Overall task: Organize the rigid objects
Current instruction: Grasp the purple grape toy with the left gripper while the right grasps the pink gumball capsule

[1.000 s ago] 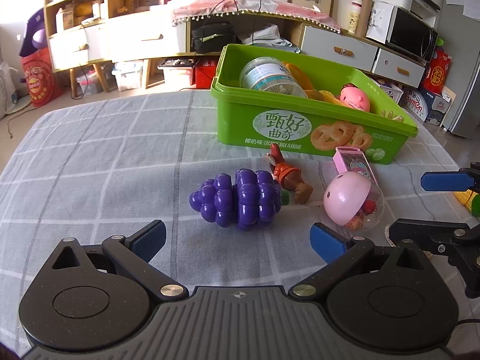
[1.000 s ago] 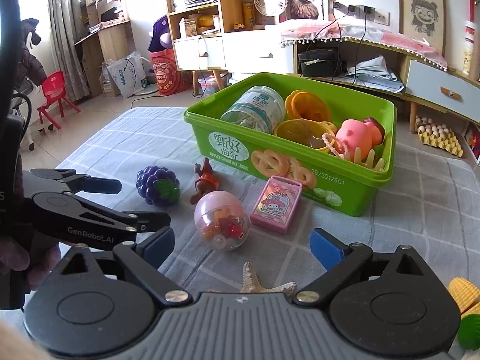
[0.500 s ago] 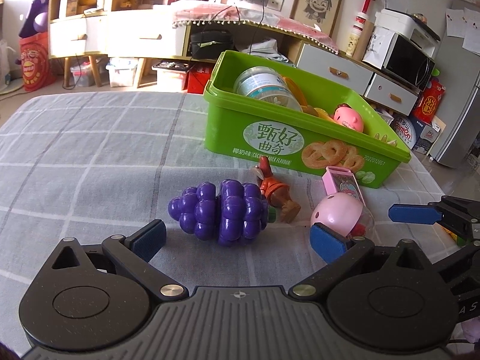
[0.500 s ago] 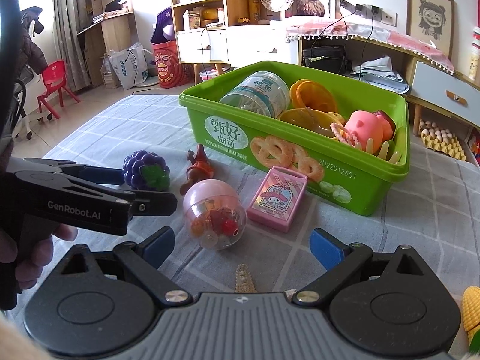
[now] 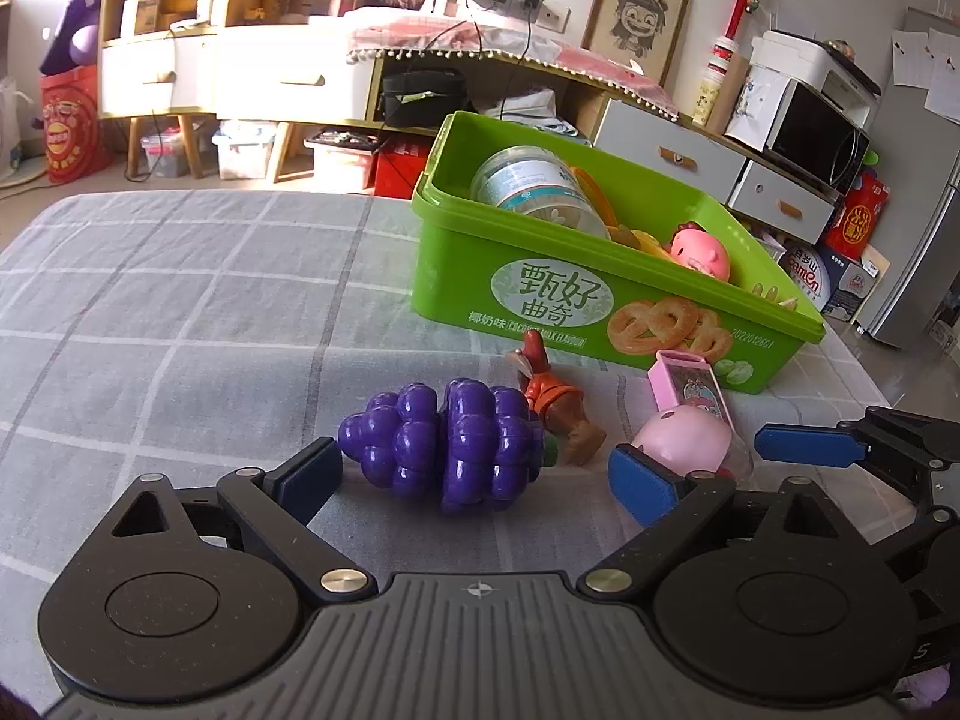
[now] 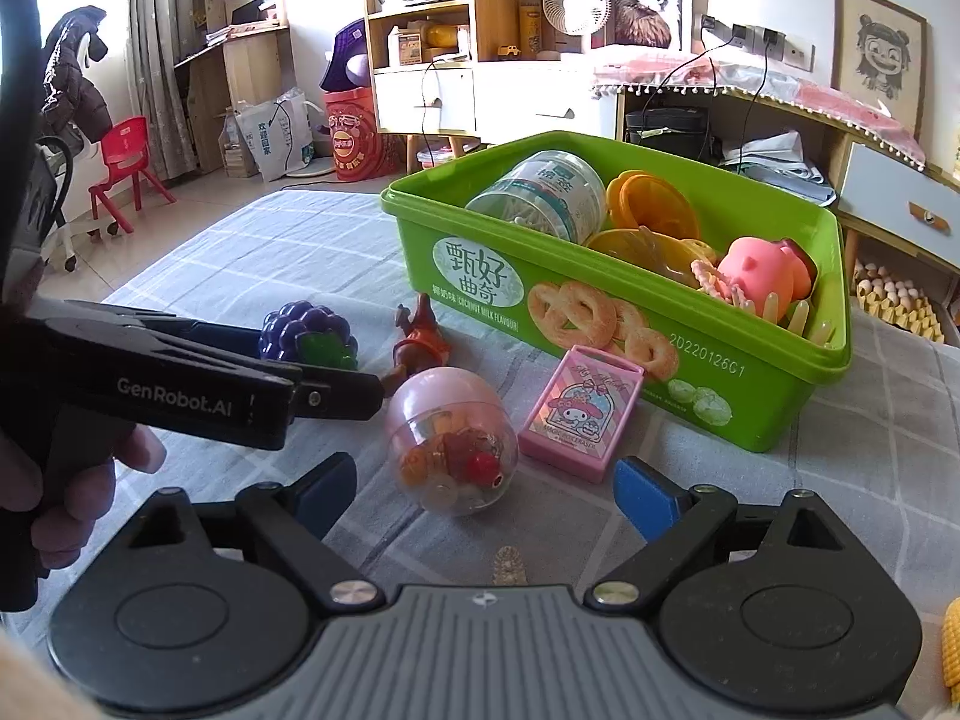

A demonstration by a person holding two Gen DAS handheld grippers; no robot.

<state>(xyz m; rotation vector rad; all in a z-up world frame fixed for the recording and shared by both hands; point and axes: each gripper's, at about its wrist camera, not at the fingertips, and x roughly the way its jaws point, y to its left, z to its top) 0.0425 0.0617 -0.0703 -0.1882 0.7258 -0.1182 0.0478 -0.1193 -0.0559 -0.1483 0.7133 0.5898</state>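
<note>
A purple toy grape bunch (image 5: 447, 444) lies on the grey checked cloth between the fingers of my left gripper (image 5: 477, 477). Its jaws are closing, and the pads stand apart from the grapes. A pink capsule ball (image 6: 450, 441) lies between the fingers of my right gripper (image 6: 486, 489), whose jaws are also closing without touching it. Just behind stand a brown figurine (image 5: 555, 399) and a pink card box (image 6: 579, 411). The green bin (image 6: 780, 396) at the back holds a jar (image 6: 540, 195), orange lids and a pink pig toy (image 6: 762, 270).
A small starfish (image 6: 510, 564) lies just under my right gripper and yellow toy corn (image 6: 951, 648) is at its right edge. A hand (image 6: 72, 480) holds the left gripper. Shelves, drawers and a red chair stand beyond the table.
Both grippers have moved closer to their objects: the grapes and the capsule ball now sit between the fingertips. Both pairs of jaws have narrowed slightly.
</note>
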